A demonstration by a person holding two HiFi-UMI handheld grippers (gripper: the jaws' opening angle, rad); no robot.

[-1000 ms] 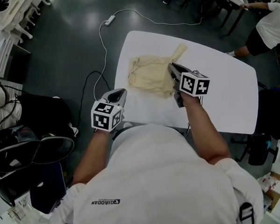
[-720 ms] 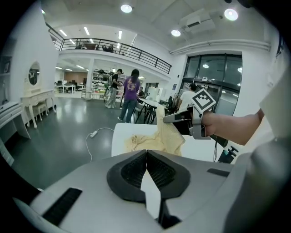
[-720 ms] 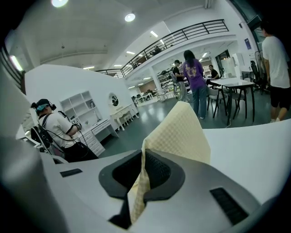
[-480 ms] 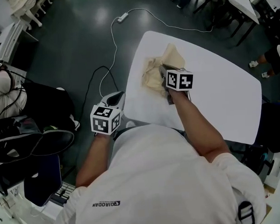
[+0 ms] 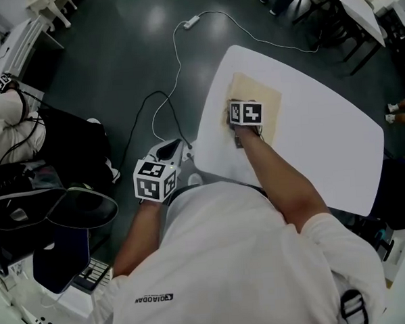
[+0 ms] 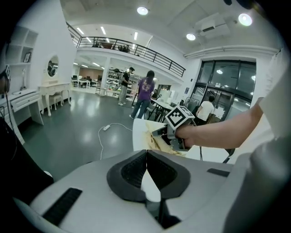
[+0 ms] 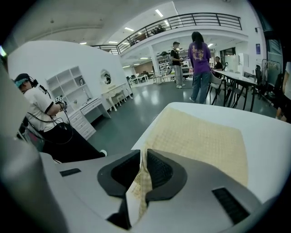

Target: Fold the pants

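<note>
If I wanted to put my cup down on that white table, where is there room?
Bare: the right half of the table, between the pants and the table's right edge. Crowded: the far left part, where the pants lie and the person's forearm reaches in across the near edge.

Dark glossy floor (image 5: 115, 54), white table (image 5: 337, 141), balcony railing (image 6: 132, 45)

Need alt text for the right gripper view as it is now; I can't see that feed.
The right gripper has a fold of the beige pants pinched between its jaws, which have just been opening. Beyond it the pants lie folded into a flat rectangle on the white table, with people standing in the hall behind.
</note>
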